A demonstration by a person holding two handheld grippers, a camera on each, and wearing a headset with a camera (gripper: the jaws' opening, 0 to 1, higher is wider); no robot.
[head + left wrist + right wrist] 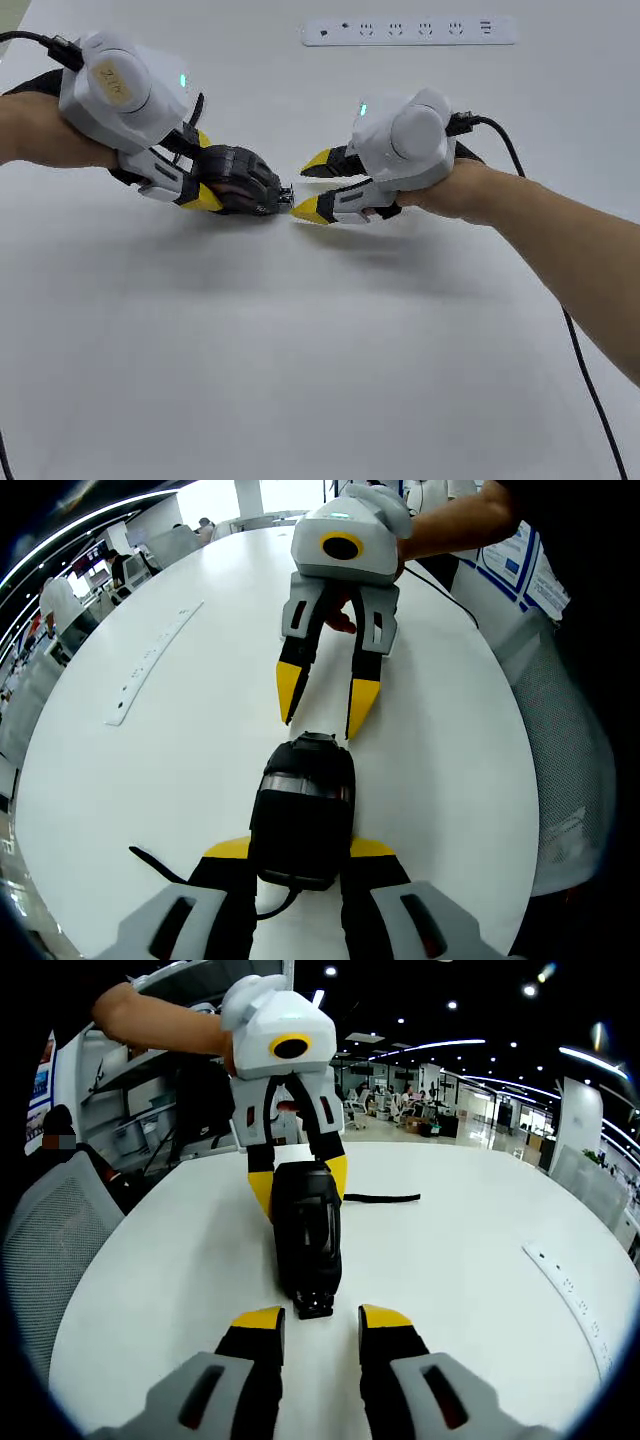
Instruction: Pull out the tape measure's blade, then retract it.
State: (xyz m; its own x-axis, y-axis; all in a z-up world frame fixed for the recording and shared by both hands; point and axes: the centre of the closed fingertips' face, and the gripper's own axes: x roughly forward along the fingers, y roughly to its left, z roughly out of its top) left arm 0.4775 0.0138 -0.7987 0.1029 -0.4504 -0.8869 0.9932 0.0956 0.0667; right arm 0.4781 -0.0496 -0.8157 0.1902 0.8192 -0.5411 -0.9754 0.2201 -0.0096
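Zero extension yet | left gripper [300,848] clamps black plastic tape measure [303,790] | right gripper [323,1320] parted at metal end hook [316,1307] | pull, retract both remain

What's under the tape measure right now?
The white table lies under the tape measure, which the left gripper clamps by its sides. Its black strap lies behind it. The case covers its underside, so contact with the table can't be judged.

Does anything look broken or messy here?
No, nothing looks odd. The left claw grips the black tape measure with its blade tucked in, and the open right claw sits right at its tip. The power strip lies flat on the white table.
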